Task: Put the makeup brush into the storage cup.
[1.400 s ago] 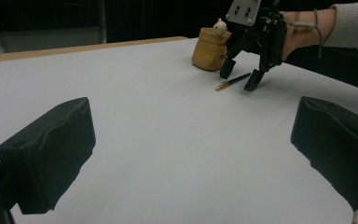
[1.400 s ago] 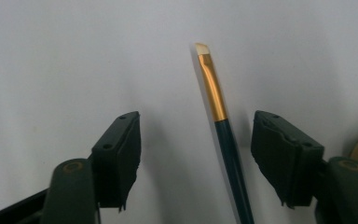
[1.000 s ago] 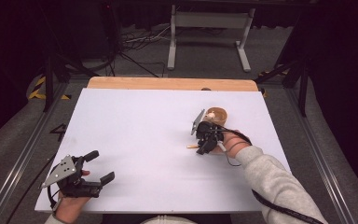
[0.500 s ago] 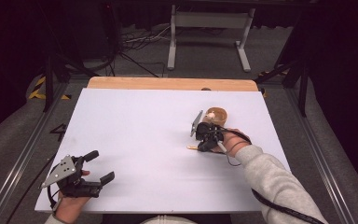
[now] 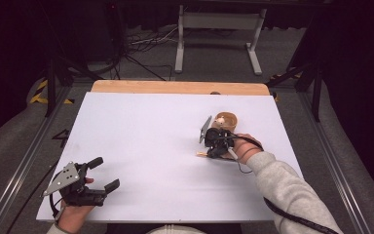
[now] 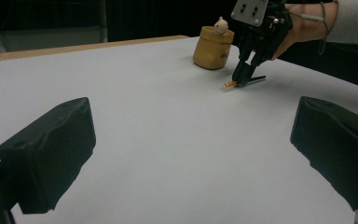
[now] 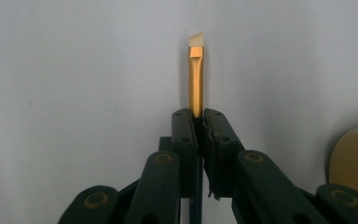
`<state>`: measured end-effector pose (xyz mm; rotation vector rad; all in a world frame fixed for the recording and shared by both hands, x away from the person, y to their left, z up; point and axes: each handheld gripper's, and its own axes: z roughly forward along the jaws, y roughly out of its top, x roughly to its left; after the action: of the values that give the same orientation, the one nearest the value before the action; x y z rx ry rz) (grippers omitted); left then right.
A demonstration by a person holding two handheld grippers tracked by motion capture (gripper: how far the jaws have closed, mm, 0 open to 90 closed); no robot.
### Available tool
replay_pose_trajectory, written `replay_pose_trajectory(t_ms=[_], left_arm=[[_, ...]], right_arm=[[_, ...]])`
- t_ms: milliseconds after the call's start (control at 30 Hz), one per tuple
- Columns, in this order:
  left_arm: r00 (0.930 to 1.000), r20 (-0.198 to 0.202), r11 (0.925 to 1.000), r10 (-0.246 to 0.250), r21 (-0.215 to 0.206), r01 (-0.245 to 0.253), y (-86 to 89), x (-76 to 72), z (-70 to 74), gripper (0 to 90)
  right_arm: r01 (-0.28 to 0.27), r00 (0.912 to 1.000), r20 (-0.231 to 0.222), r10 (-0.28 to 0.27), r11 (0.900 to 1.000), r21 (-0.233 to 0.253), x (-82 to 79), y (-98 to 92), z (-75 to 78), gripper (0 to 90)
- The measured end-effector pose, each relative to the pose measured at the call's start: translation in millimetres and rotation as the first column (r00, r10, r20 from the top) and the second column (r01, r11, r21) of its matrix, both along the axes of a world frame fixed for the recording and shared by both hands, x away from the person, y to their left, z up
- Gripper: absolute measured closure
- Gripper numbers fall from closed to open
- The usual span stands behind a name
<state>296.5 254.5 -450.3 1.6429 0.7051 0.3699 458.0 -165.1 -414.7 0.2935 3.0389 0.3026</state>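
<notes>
While the white rectangular tabletop (image 5: 151,146) stretched wide, the left claw (image 5: 103,174) rested released near its front edge; the right claw (image 7: 196,122), beside a tan round wooden pot (image 5: 226,120), clenched a slim orange-handled, white-tipped brush (image 7: 196,77) jutting flat beyond its tips.

Right claw (image 7: 196,122) clamped shut; left claw (image 5: 102,174) gapes wide, resting low.

The high view looks forward and down from above the near edge, taking in the whole white surface (image 5: 151,146). The left gripper view sits low at the near left, facing far right across it toward the pot (image 6: 213,46) (also seen from above). The right gripper view looks closely straight down, beside that pot.
</notes>
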Motion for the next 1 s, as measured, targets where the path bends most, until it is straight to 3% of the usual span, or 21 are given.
replay_pose_trajectory(t_ms=[267,567,833,967,1000], left_arm=[[1.0,-0.003,1.0,0.0,-0.001,0.0,-0.5,0.1,-0.3,0.7],[1.0,-0.001,1.0,-0.001,0.002,0.002,-0.7,0.3,-0.3,0.7],[1.0,-0.001,1.0,-0.001,0.004,0.001,-0.7,0.3,-0.3,0.7],[1.0,0.0,1.0,-0.001,0.002,0.001,-0.8,0.3,-0.4,0.7],[1.0,-0.001,1.0,-0.001,0.002,0.001,-0.7,0.3,-0.4,0.7]], right_arm=[[-0.003,0.9998,0.019,0.002,0.999,0.047,-5.2,-1.0,13.8,83.6],[-0.008,0.9978,0.066,-0.005,0.981,0.193,-14.7,-4.2,34.5,83.7],[-0.024,0.9939,0.109,-0.013,0.946,0.324,-23.7,-7.4,49.6,83.7],[-0.014,0.9926,0.117,-0.034,0.922,0.387,-27.1,-12.0,54.2,83.7],[-0.01,0.9919,0.119,-0.043,0.912,0.411,-28.3,-13.6,55.5,83.7]])
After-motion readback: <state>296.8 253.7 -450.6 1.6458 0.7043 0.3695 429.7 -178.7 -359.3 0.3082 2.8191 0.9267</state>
